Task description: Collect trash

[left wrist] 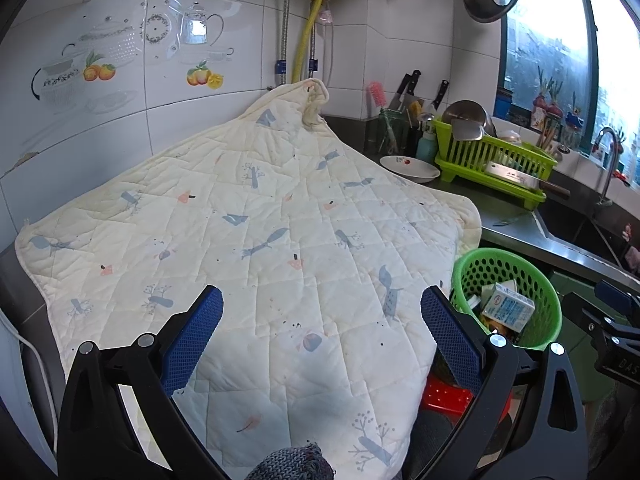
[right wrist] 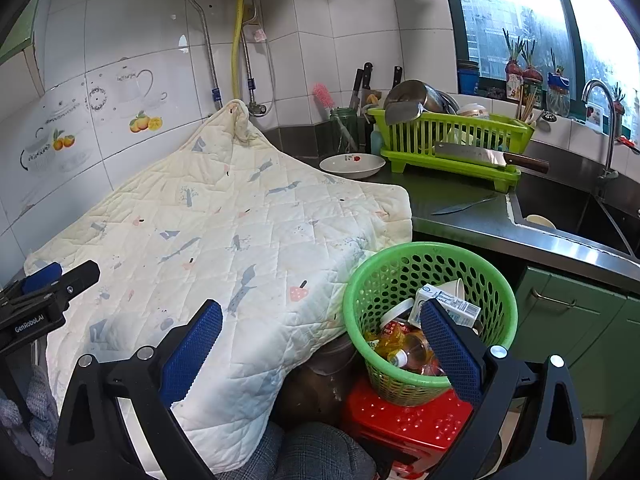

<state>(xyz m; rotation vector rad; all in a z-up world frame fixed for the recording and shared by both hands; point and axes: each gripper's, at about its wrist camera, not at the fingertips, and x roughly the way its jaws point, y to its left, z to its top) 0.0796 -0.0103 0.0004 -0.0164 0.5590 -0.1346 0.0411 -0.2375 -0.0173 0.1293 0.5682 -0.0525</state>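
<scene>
A green perforated basket (right wrist: 432, 260) (left wrist: 504, 264) stands on a red stool (right wrist: 404, 420) beside the counter. Inside it lie a white milk carton (right wrist: 452, 304) (left wrist: 508, 306), a white cup, and yellow and red wrappers (right wrist: 400, 344). My left gripper (left wrist: 322, 320) is open over a cream quilted cloth (left wrist: 260, 240) (right wrist: 208, 240), with nothing between its fingers. My right gripper (right wrist: 322, 320) is open too, its right finger in front of the basket's contents and its left finger over the cloth. The left gripper (right wrist: 44, 292) also shows at the left edge of the right wrist view.
The cloth drapes over something bulky on the counter. A white dish (right wrist: 352, 165), a lime dish rack (right wrist: 452, 136) with a cleaver (right wrist: 492, 158), a small knife (right wrist: 464, 205) and a steel sink (right wrist: 580, 216) with tap lie to the right. Green cabinets (right wrist: 576, 328) sit below.
</scene>
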